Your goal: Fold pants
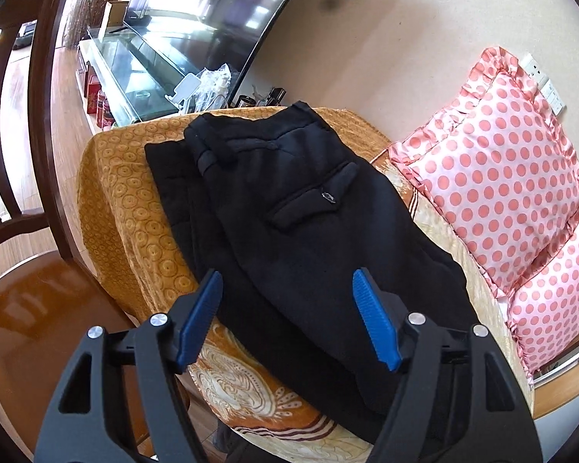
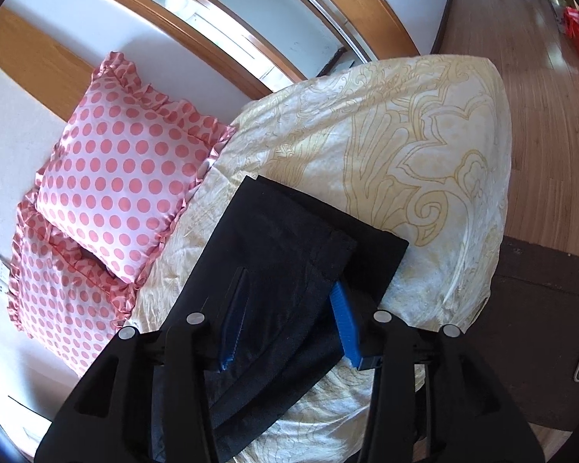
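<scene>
On the bedspread beside the pillows, I find the pants lying lengthwise away from my left gripper, waistband farthest. Both jaws apart; right gripper straddles the hems unclamped.

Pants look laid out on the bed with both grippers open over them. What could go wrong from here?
1. The black pants lie close to the bed's edge in the left wrist view, so a tug might slide them off.
2. The leg ends are offset, not flush; folding now may lock in a crooked stack.
3. The right gripper straddles the cloth and may pinch only one layer.
</scene>
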`<action>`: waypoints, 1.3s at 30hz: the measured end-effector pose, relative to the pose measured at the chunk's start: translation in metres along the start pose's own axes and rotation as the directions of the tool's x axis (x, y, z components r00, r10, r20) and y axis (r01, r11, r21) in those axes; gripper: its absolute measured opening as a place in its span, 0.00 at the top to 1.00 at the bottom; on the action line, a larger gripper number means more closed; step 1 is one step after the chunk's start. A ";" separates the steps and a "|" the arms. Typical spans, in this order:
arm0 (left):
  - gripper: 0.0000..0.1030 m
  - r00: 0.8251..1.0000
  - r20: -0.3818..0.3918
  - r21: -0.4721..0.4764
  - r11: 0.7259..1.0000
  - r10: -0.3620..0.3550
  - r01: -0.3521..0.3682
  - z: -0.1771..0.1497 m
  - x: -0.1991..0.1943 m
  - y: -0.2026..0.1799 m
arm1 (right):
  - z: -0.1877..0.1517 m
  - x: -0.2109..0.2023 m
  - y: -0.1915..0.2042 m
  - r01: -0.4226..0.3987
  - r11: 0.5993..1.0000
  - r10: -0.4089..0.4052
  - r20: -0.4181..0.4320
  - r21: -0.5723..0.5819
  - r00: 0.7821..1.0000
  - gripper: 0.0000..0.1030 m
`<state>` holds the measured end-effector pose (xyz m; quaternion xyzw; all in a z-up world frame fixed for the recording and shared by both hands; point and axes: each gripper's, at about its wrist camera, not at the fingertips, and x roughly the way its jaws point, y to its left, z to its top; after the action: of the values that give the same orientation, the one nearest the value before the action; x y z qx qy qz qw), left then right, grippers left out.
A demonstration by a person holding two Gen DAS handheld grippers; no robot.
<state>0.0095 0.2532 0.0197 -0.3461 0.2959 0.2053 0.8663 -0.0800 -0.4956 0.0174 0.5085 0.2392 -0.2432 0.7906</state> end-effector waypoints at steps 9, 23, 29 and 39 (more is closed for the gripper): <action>0.29 1.000 -0.002 0.019 1.000 0.016 -0.016 0.000 0.005 -0.005 | 0.011 -0.003 0.024 0.038 0.989 -0.023 0.103 -0.142 0.994 0.95; 0.29 0.999 -0.038 -0.029 0.999 -0.038 0.037 0.008 0.005 0.005 | 0.003 0.004 0.001 0.149 0.981 -0.136 0.110 -0.122 0.985 0.95; 0.34 0.997 -0.049 -0.062 0.997 -0.058 0.055 0.017 0.009 0.008 | 0.003 0.003 0.000 0.146 0.981 -0.132 0.108 -0.128 0.985 0.95; 0.88 0.998 -0.065 -0.095 0.995 -0.020 0.014 0.024 0.020 0.016 | 0.002 0.005 0.003 0.158 0.976 -0.142 0.111 -0.147 0.984 0.95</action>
<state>0.0243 0.2844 0.0126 -0.3956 0.3112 0.2003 0.8405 -0.0746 -0.4972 0.0171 0.4132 0.2554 -0.3078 0.8181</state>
